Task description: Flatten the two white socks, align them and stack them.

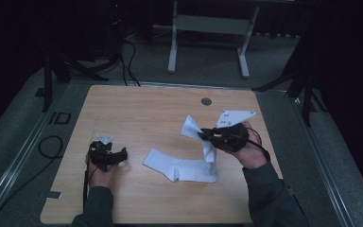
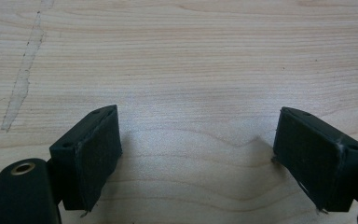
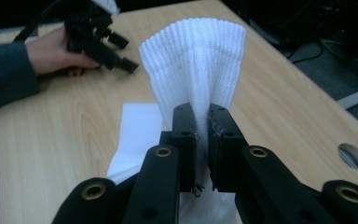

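The wooden counter spans the middle of the high view. A white sock lies at lower centre, one end lifted to centre right, clamped in the closed right gripper. The right gripper view shows its ribbed cuff fanning above the pads. The left gripper, lower left, stands open on bare wood, its pads wide apart in the left gripper view.
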